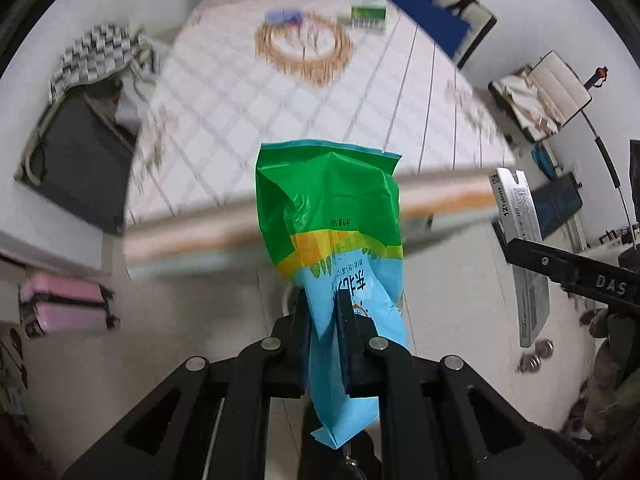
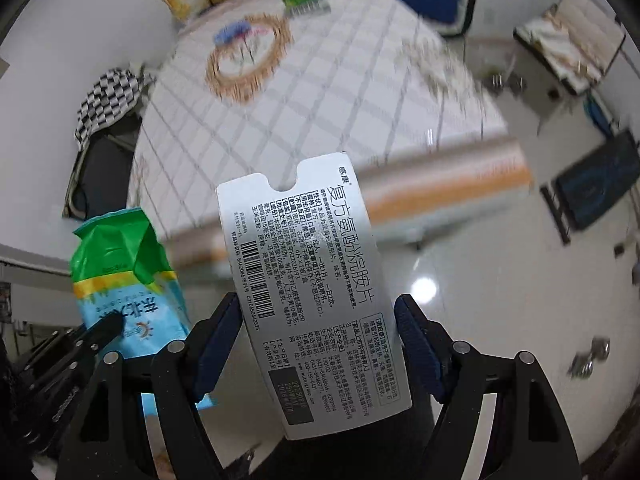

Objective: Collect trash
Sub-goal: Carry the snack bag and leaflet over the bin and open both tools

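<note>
The left tongs (image 1: pixel 324 312) are clenched on a crumpled snack bag (image 1: pixel 332 240), green at its upper part, yellow-banded in the middle and light blue below; the two dark fingers (image 1: pixel 347 320) pinch the blue portion between them, and the bag's lower corner hangs down past the tongs' body. The right tongs (image 2: pixel 320 320) stand wide and grasp a flattened silver medicine box (image 2: pixel 316 292) by its two long edges, a blue pad (image 2: pixel 412 336) pressing on each side; the box is printed with black text and a barcode, has a notch in its far end, and tilts slightly to one side. Both items are held in the air above a pale, glossy floor (image 2: pixel 480 300), near the foot of a bed (image 1: pixel 280 112) with a quilted, diamond-stitched mattress bearing a tan wreath-shaped pattern. In the right wrist view the snack bag and left tongs appear just to the left of the medicine box; in the left wrist view the box and right tongs appear at the right edge. A green-and-white carton (image 1: pixel 368 14) lies on the far end of the bed. A black-and-white checked cloth (image 1: pixel 96 56) is draped over a dark piece of furniture beside the bed. A pink suitcase (image 1: pixel 64 308) stands on the floor at the left. The surroundings are motion-blurred, so finer detail there cannot be confirmed.
</note>
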`<state>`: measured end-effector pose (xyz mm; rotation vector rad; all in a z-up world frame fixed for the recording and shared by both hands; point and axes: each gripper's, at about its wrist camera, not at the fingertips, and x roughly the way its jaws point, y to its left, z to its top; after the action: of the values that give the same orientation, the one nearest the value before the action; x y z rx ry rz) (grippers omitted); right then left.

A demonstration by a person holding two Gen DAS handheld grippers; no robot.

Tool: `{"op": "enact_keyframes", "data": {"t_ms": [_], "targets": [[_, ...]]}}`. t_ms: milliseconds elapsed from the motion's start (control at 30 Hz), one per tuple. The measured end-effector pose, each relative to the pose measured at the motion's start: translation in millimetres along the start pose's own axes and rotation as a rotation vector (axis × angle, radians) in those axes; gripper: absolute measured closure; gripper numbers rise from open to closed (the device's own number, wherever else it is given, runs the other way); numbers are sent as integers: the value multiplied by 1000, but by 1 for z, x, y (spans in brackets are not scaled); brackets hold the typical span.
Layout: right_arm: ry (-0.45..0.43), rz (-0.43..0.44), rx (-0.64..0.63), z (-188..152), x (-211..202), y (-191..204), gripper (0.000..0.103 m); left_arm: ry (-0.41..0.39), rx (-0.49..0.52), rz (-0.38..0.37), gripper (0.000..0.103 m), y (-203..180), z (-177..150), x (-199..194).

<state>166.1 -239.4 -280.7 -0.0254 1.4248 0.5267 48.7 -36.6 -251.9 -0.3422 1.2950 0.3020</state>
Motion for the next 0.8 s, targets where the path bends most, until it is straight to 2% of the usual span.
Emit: {"op": "enact_keyframes", "data": {"t_ms": [133, 267, 400, 567, 733, 800], "targets": [[115, 1, 36, -39, 41, -22, 24, 114, -42, -31, 94, 3, -31, 48], [211, 2, 55, -65, 98, -41, 24, 232, -101, -69, 94, 8, -50, 125], [312, 21, 118, -87, 182, -71, 24, 315, -168, -106, 94, 18, -56, 220], [371, 35, 208, -100, 300, -108, 24, 402, -241, -127, 93, 35, -58, 354], [405, 67, 252, -98, 411, -129, 24, 455, -273, -119, 88, 52, -57, 454], [421, 84, 262, -98, 448, -133, 24, 484, -288, -158, 86, 57, -58, 483]]}}
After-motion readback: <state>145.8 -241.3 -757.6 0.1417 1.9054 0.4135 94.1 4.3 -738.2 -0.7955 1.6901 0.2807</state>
